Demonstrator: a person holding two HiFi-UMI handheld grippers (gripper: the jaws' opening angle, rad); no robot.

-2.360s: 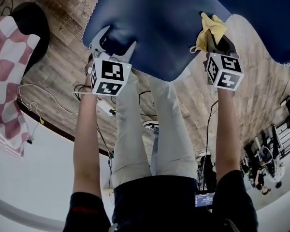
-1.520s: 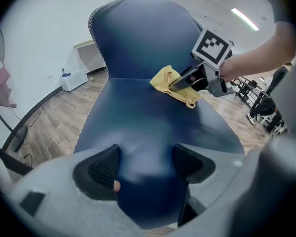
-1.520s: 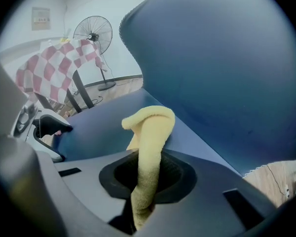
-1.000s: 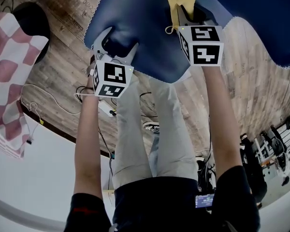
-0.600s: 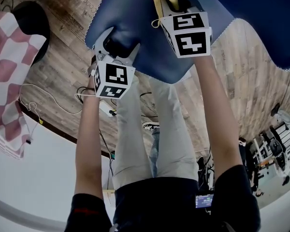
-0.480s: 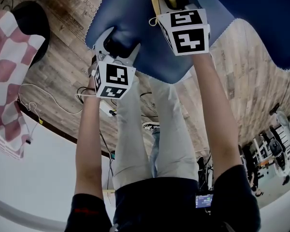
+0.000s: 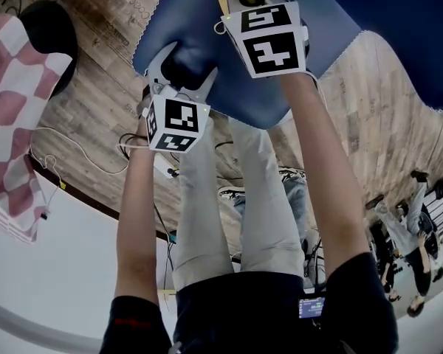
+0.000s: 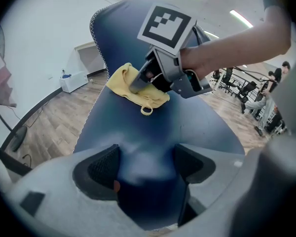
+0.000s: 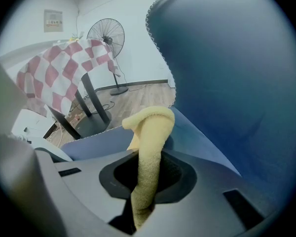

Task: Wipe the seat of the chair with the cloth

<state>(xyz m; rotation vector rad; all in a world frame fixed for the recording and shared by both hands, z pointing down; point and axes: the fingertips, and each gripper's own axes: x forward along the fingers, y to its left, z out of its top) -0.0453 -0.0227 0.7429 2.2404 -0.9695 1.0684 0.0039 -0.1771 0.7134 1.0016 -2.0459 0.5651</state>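
The wipe is judged in progress: the cloth (image 9: 150,132) is pinched in the right gripper (image 9: 148,181), laid on the seat (image 8: 187,127) ahead of the left gripper (image 8: 145,167), held wide; a fresh sweep is called for next

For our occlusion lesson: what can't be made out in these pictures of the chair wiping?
Cloth: head view, nearly hidden behind the marker cube of the right hand-held gripper.
Wall notice: right gripper view, print too small.
Chair seat: head view, cut off by top edge.
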